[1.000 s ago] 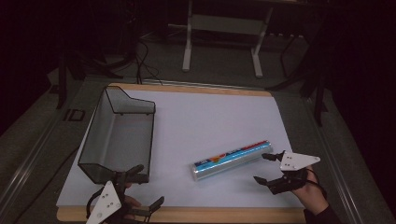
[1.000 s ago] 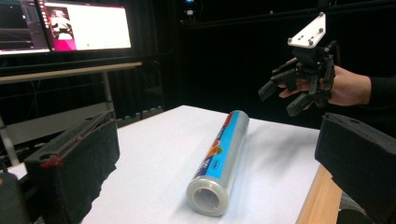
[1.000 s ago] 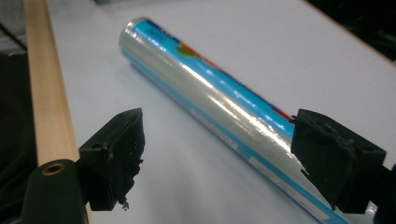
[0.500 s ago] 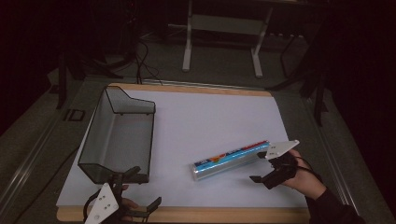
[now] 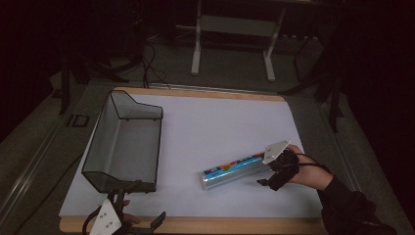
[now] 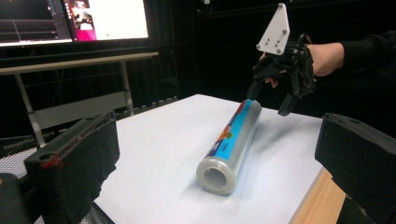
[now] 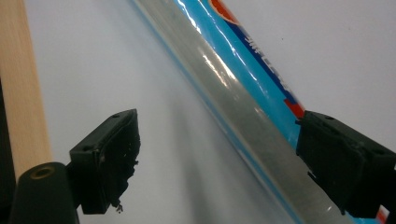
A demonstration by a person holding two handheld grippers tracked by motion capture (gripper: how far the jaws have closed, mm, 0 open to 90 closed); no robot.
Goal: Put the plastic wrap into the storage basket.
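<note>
White paper covers the table point(image 5: 205, 127) – the right gripper point(image 5: 268, 172) straddles the roll's point(image 5: 235, 171) far end, jaws just narrowing (not pinching); the left gripper point(image 5: 139, 208) gapes, nothing between its jaws.

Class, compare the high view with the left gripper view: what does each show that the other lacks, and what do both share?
High view alone: the dark wire-mesh basket on the white tabletop, and the left tool at the table's near edge.
Left gripper view alone: lit monitor screens behind, and the roll's open cardboard core.
Both: the clear cling-film roll with blue label lying flat, and the right tool, open at the roll's far end.
</note>
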